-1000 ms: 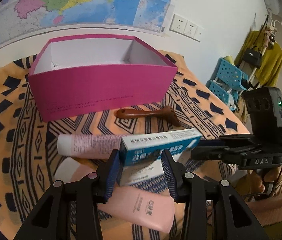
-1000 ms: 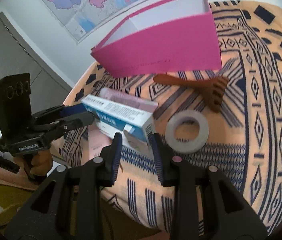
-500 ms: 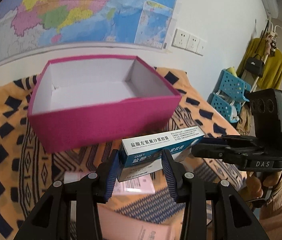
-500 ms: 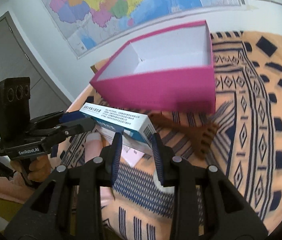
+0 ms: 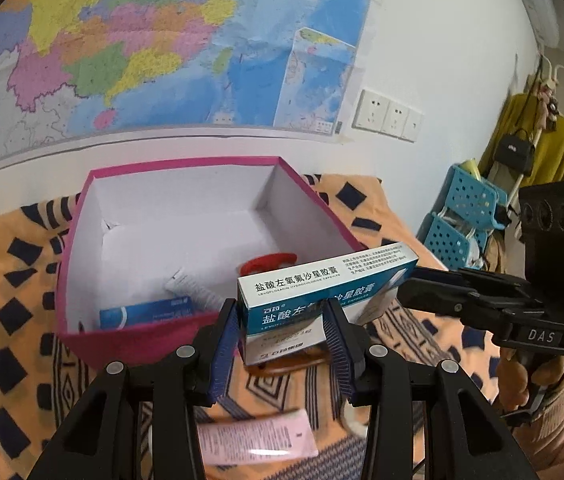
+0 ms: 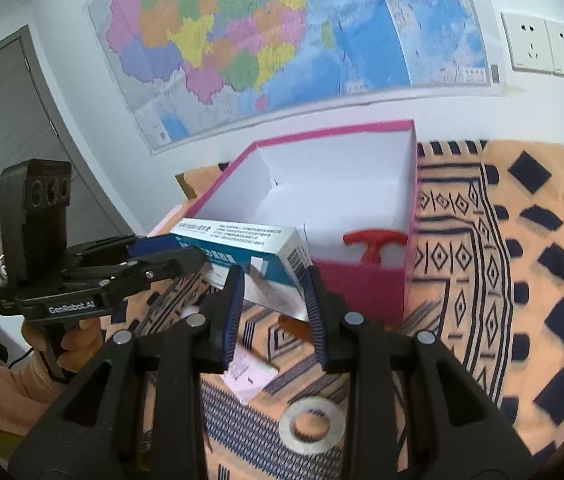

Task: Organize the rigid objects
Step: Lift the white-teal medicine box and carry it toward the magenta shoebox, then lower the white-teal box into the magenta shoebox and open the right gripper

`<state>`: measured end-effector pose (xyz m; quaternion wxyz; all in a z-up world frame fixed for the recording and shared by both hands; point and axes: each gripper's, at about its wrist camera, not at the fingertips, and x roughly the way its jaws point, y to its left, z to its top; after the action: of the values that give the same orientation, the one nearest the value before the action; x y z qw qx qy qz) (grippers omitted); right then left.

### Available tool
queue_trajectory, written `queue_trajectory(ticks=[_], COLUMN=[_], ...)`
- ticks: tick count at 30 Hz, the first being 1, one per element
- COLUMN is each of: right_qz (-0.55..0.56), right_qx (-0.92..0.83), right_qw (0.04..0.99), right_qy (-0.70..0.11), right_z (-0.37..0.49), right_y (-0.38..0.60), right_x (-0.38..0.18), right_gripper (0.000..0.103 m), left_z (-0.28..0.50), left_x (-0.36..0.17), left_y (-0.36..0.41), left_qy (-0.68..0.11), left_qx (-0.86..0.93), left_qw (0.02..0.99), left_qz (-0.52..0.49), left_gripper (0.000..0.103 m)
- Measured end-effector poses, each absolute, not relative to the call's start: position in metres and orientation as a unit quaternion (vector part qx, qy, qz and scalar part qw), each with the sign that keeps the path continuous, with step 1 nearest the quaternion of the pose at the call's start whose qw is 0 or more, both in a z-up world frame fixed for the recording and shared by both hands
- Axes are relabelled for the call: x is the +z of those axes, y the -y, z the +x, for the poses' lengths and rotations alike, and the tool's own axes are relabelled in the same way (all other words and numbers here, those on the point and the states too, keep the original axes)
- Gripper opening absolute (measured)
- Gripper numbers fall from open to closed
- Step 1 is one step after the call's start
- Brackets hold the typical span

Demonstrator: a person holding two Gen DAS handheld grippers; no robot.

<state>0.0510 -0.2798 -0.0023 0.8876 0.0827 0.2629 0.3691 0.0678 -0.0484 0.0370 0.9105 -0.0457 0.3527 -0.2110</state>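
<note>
While both grippers clamp one medicine carton point(image 5: 323, 292) end to end, left gripper point(image 5: 282, 344) and right gripper point(image 6: 276, 306) hold it above the pink box's point(image 5: 130, 338) near rim.

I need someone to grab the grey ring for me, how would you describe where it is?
Start at the pink box on the patterned cloth. The grey ring lies flat on the cloth in front of it, the only round, holed thing there.

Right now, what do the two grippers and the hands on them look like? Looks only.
Both grippers are matte black with blue ribbed pads and silver pivot rivets. The right gripper bears white "DAS" lettering, a three-lens camera block with a green LED and a black cable; the left gripper reads "GenRobot.AI". Bare hands, pink sleeves.
</note>
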Motion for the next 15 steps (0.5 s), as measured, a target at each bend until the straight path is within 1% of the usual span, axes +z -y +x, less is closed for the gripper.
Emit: queue_trajectory(ticks=[8, 15], right_qz=[0.087, 0.094], right_qx=[0.358, 0.352], right_qw=[0.894, 0.894], right_qy=[-0.255, -0.259], right_z=[0.073, 0.092], right_y=[0.283, 0.286], right_x=[0.011, 0.015], right_gripper=[0.034, 0.034], left_z=[0.088, 0.109], left_x=[0.047, 0.041], left_y=[0.055, 0.059], left_qy=[-0.346, -0.361], left_qx=[-0.205, -0.199], left_qw=[0.915, 0.91], left_qz=[-0.038, -0.042], left_gripper=[0.042, 0.042])
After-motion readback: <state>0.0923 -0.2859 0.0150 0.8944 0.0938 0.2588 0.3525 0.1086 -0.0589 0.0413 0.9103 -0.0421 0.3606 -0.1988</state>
